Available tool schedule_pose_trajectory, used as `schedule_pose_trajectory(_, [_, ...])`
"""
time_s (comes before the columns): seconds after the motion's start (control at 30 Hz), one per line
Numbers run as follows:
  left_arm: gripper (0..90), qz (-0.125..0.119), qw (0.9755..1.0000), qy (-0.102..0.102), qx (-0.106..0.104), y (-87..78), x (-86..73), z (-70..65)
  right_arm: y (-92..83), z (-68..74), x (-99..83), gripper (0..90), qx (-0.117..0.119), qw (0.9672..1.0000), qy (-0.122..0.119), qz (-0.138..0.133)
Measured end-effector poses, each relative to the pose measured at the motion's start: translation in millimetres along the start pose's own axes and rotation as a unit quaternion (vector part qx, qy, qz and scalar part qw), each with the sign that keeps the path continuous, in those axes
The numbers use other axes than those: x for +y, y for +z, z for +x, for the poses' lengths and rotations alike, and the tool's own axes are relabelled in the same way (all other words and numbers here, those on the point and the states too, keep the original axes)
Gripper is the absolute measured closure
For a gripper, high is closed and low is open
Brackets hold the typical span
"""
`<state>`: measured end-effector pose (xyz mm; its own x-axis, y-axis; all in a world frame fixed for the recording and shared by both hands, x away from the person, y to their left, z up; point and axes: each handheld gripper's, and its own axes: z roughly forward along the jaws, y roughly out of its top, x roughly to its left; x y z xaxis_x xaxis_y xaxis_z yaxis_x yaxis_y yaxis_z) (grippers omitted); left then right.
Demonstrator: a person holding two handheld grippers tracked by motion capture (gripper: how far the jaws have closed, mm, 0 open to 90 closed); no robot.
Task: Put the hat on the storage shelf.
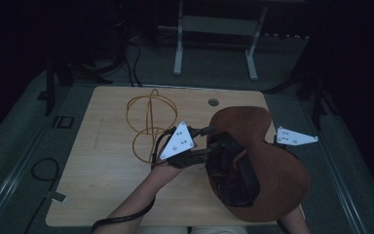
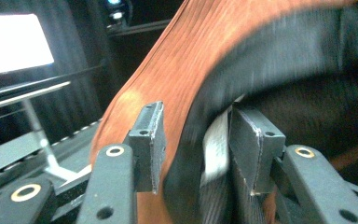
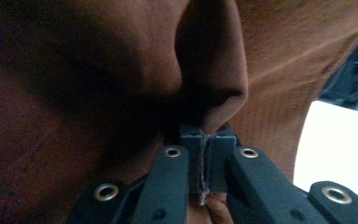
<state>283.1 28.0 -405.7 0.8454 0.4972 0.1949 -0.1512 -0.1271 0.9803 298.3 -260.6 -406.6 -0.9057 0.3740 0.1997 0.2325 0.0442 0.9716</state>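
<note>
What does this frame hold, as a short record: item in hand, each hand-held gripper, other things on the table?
item: brown hat, brim up, dark lining showing
left hand-held gripper: jaws open, astride the hat's brim and inner band, pads not pressing
right hand-held gripper: shut on a fold of the hat
other: gold wire stand on the table, left of the hat

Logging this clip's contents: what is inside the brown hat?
The upturned brown hat shows a dark lining and an inner band, with the left gripper straddling its edge. Deeper inside is too dark to read.
</note>
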Motion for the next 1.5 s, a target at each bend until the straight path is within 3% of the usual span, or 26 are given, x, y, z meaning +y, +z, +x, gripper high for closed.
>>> schedule_pose_trajectory(0.2, [45.9,0.024,0.9994,-0.015,0.02,-22.8,-18.3,5.2,-8.6,-4.0,17.6,87.8,-0.056,0.9981,-0.015,-0.02])
schedule_pose_trajectory(0.37, [38.0,0.05,0.9978,-0.023,0.037,-43.5,-39.7,4.1,-2.7,-13.0,26.5,87.7,-0.074,0.9967,-0.018,-0.027])
schedule_pose_trajectory(0.53, [24.1,0.071,0.9955,-0.023,0.059,-60.6,-56.8,1.7,10.7,-20.0,33.8,87.7,-0.092,0.9953,-0.018,-0.023])
schedule_pose_trajectory(0.57, [16.6,0.089,0.9925,-0.034,0.076,-68.6,-67.5,0.7,18.4,-23.2,37.8,87.7,-0.094,0.9951,-0.017,-0.023])
schedule_pose_trajectory(0.67, [6.7,0.119,0.9885,-0.032,0.088,-79.4,-82.0,0.1,29.8,-27.9,44.2,87.6,-0.097,0.9949,-0.015,-0.024])
schedule_pose_trajectory(0.73, [2.2,0.131,0.9857,-0.047,0.095,-88.3,-92.8,0.7,38.6,-31.5,48.8,87.6,-0.103,0.9942,-0.013,-0.026])
schedule_pose_trajectory(0.9, [2.2,0.143,0.9791,-0.07,0.127,-116.1,-118.4,2.9,62.5,-42.2,58.3,87.6,-0.122,0.9922,-0.014,-0.025])
schedule_pose_trajectory(1.03, [2.2,0.153,0.9734,-0.075,0.153,-138.3,-138.1,2.0,80.5,-51.2,67.5,87.6,-0.138,0.9901,-0.013,-0.023])
schedule_pose_trajectory(1.2, [2.2,0.159,0.9643,-0.1,0.186,-161.2,-158.8,2.0,99.6,-59.2,77.6,87.5,-0.145,0.9889,-0.01,-0.03])
schedule_pose_trajectory(1.3, [2.2,0.155,0.9607,-0.109,0.203,-175.0,-163.7,0.1,113.5,-64.3,82.6,87.5,-0.149,0.9885,-0.005,-0.029])
schedule_pose_trajectory(1.5, [2.2,0.148,0.9571,-0.117,0.22,-191.7,-168.4,-4.7,140.1,-68.5,96.3,87.5,-0.161,0.9864,-0.017,-0.027])
